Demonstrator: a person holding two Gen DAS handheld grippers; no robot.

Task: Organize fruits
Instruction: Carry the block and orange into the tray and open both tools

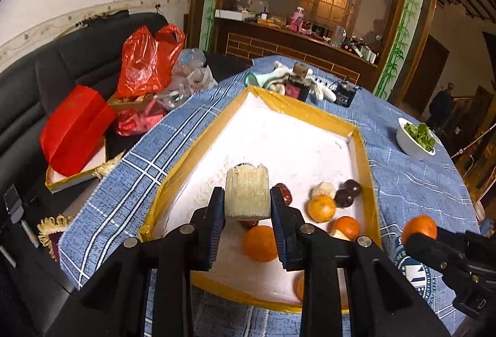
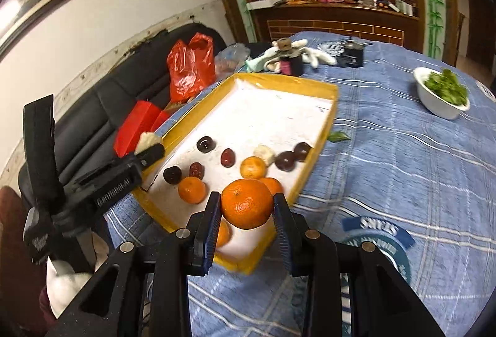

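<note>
My left gripper (image 1: 247, 208) is shut on a pale, fibrous cylinder of peeled fruit (image 1: 246, 192), held above the near left part of a yellow-rimmed white tray (image 1: 313, 110). On the tray floor lie tangerines (image 1: 321, 208), red dates (image 1: 283, 191), dark round fruits (image 1: 348, 192) and a pale peeled piece (image 1: 323, 189). My right gripper (image 2: 247, 213) is shut on a tangerine (image 2: 246, 200) above the tray's near corner (image 2: 245, 262). In the right wrist view the left gripper (image 2: 152, 148) shows at the tray's left rim with its pale piece (image 2: 148, 139).
The tray rests on a blue checked tablecloth (image 2: 387, 166). A white bowl of greens (image 2: 441, 92) stands at the right, and a green leaf (image 2: 339, 137) lies beside the tray. Small boxes and a plush toy (image 1: 297, 82) crowd the far end. Red bags (image 1: 148, 61) sit on a black sofa at left.
</note>
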